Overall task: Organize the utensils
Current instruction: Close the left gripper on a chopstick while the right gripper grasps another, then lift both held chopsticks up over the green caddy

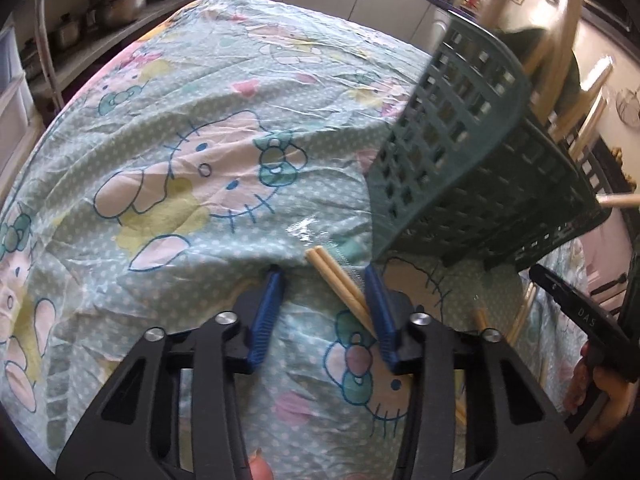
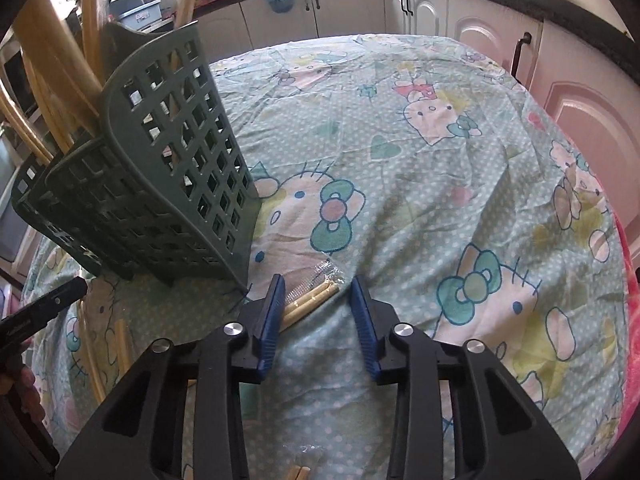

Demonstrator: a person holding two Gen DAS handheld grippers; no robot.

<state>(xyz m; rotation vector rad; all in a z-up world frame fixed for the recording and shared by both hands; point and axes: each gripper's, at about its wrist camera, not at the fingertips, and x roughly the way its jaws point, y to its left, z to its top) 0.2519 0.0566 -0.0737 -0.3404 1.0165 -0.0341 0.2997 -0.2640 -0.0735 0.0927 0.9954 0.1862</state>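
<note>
The left gripper [image 1: 320, 274] and right gripper [image 2: 316, 284] are each seen released, ribbed blue pads apart around a pair of pale wooden chopsticks [image 1: 340, 284] in crinkled clear wrap. These lie on the wrinkled, cartoon-printed cloth surface [image 2: 420, 184], just beside a green plastic lattice holder [image 2: 168, 168].

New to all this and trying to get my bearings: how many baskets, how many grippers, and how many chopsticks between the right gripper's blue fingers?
Green basket: 1
Grippers: 2, the left gripper and the right gripper
Chopsticks between the right gripper's fingers: 2
Total: 5
</note>
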